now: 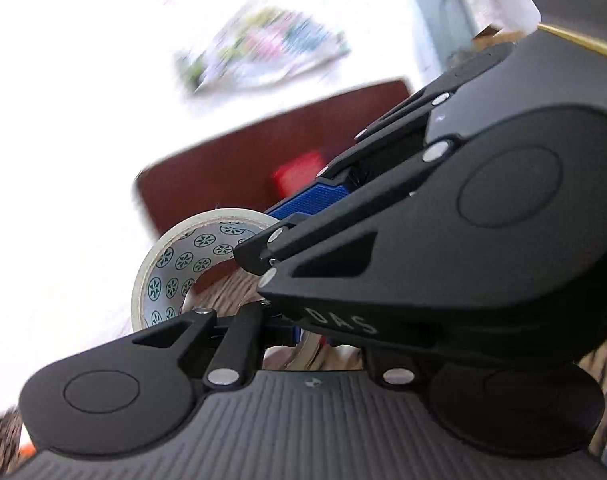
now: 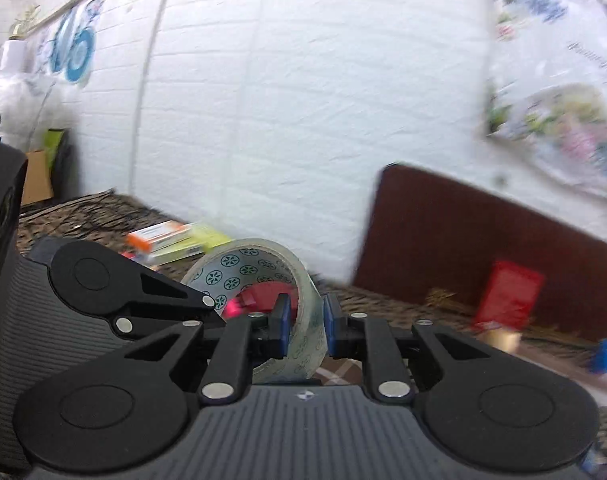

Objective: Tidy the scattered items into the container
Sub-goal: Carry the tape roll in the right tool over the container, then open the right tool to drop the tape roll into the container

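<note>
A roll of clear tape (image 2: 263, 292), its core printed with green rosettes, stands on edge at lower centre of the right wrist view, its band pinched between the blue pads (image 2: 284, 326) of the right gripper (image 2: 306, 330), which is clamped on it. In the left wrist view the same roll shows at centre left, with the other tool crossing the frame from the right. The left gripper (image 1: 295, 330) is largely hidden there, and whether its jaws are apart or together cannot be told. To the right stands the dark brown container (image 2: 463, 240), a red box (image 2: 507, 300) showing against it; orange and yellow-green boxes (image 2: 171, 240) lie at centre left on the woven mat (image 2: 103, 216). The grip takes only one thin wall of the ring, so the roll could pivot or slip free on a fast swing. The two tools sit close together and may collide.
</note>
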A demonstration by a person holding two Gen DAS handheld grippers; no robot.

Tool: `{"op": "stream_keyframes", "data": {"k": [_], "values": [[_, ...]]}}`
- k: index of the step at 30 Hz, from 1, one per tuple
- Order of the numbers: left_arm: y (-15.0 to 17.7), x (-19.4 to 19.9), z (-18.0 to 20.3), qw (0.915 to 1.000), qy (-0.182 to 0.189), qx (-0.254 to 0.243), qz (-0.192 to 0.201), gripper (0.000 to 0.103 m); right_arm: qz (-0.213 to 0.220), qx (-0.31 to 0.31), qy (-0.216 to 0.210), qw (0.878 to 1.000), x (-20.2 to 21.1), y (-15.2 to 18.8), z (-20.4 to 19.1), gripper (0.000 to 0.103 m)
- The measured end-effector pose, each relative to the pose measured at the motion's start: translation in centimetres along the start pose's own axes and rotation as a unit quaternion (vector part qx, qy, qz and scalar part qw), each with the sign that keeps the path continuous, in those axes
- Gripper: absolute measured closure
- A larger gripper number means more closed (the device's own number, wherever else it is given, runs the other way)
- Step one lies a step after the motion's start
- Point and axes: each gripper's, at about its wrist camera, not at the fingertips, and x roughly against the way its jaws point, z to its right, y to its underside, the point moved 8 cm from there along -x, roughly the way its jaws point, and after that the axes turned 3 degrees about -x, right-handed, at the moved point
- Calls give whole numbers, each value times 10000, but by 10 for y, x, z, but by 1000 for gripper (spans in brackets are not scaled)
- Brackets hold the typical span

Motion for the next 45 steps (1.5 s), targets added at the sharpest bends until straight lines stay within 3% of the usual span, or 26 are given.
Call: {"op": "stream_keyframes", "data": {"k": [6, 13, 21, 24, 27, 30, 31, 32, 33, 39, 43, 45], "values": [[-69, -45, 60, 9960, 812, 49, 356, 89, 28, -83, 948, 9955, 47, 6, 87, 87], [-106, -110, 119, 9910, 1325, 99, 150, 90, -127, -651, 1401, 9879, 53, 39, 163, 87], [-118, -149, 151, 9917, 1203, 108, -444, 87, -262, -1196, 1472, 9815, 47, 74, 198, 87], [-117, -155, 153, 9931, 969, 5, -659, 85, -305, -1368, 1594, 9772, 48, 83, 209, 71], [-117, -156, 158, 9931, 911, -113, -727, 78, -266, -1540, 1702, 9729, 53, 88, 215, 56], [-115, -152, 159, 9931, 858, -285, -748, 59, -207, -1593, 1863, 9693, 63, 91, 217, 36], [-113, -151, 158, 9933, 812, -333, -755, 48, -200, -1610, 1884, 9686, 66, 91, 216, 31], [-108, -146, 155, 9937, 763, -338, -750, 27, -192, -1605, 1906, 9683, 69, 91, 214, 29], [-100, -137, 149, 9943, 760, -308, -687, 23, -158, -1590, 1926, 9682, 72, 90, 210, 27], [-91, -96, 136, 9972, 602, -331, -300, 20, 175, -1442, 1989, 9692, 93, 74, 181, 24], [-78, -61, 114, 9992, 315, -202, -169, 17, 434, -1320, 1661, 9763, 97, 55, 146, 13], [-64, -44, 97, 9996, 176, -48, -225, 17, 484, -1239, 1417, 9809, 92, 46, 122, 13]]}}
